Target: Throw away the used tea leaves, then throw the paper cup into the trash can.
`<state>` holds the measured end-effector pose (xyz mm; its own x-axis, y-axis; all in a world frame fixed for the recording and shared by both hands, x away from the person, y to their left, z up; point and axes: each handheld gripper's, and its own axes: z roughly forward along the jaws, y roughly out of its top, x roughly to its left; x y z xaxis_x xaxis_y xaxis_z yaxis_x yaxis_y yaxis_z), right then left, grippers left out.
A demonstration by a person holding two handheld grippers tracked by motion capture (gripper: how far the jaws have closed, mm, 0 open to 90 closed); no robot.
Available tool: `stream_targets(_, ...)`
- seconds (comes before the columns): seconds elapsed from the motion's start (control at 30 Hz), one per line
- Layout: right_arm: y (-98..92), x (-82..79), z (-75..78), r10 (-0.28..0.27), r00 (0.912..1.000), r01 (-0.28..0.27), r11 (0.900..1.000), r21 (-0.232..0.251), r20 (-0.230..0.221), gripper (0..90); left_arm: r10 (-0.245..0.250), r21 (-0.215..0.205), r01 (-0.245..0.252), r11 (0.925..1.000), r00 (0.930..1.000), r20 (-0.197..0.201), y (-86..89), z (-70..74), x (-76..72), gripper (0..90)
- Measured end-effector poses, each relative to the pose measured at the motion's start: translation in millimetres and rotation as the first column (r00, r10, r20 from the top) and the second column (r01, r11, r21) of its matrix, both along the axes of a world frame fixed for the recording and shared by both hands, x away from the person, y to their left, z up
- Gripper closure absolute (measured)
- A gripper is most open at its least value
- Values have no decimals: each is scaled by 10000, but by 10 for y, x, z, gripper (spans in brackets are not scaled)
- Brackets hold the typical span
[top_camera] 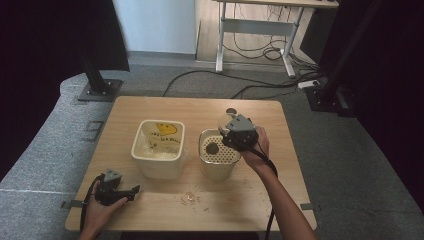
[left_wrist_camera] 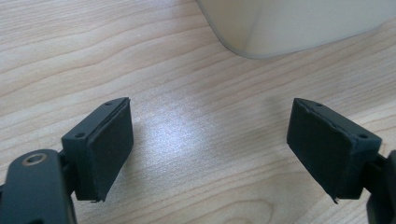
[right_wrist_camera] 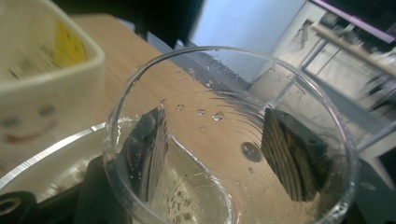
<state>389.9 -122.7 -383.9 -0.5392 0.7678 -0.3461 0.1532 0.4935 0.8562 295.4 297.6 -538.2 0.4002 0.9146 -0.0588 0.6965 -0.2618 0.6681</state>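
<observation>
High view: two tubs [top_camera: 158, 148], two hand-held grippers [top_camera: 134, 190]

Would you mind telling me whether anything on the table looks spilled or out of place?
Yes: small wet drops and specks lie on the wooden table, in front of the two containers. Droplets also cling inside the clear glass that the right gripper holds.
</observation>
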Motion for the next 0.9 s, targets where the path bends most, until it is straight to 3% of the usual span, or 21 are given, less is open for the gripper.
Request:
stream_targets(0.07, -66, 21, -6, 95, 9991, -51, 9943, 1062, -410, 407, 0, -6, 0, 10000, 10000, -2, -2, 0, -1, 148)
stream_targets(0.1, -66, 21, -6, 95, 9991, -51, 9943, 1062, -410, 407, 0, -6, 0, 10000, 10000, -2, -2, 0, -1, 148)
stream_targets(0.17, -119, 38, -13, 119, 9969, 33, 9814, 1918, -781, 407, 7, -14, -7, 10000, 10000, -8, -1, -3, 0, 149)
stream_targets(0.23, -130, 46, -15, -40, 9959, 235, 9761, 2160, -902, 407, 36, -3, -36, 10000, 10000, -40, 0, -8, 2, 149)
stream_targets(0.47, -127, 44, 17, 139, 9955, 99, 9680, 2507, -933, 407, 63, -43, -63, 10000, 10000, -47, 13, -5, -4, 149)
stream_targets(0.6, -88, 32, 111, 222, 9969, -16, 9652, 2614, -757, 407, 42, -5, -42, 10000, 10000, -89, 12, -9, 7, 149)
stream_targets(0.63, -58, 42, 180, 327, 9968, -104, 9583, 2856, -735, 407, 43, 7, -43, 10000, 9999, -91, 10, -12, 6, 149)
stream_targets(0.67, -58, 42, 180, 327, 9968, -104, 9583, 2856, -735, 407, 43, 7, -43, 10000, 9999, -91, 10, -12, 6, 149)
stream_targets(0.9, 235, 76, 293, 918, 9930, -657, 9517, 2998, -738, 407, 43, -76, -43, 10000, 10000, -44, 9, -2, -6, 149)
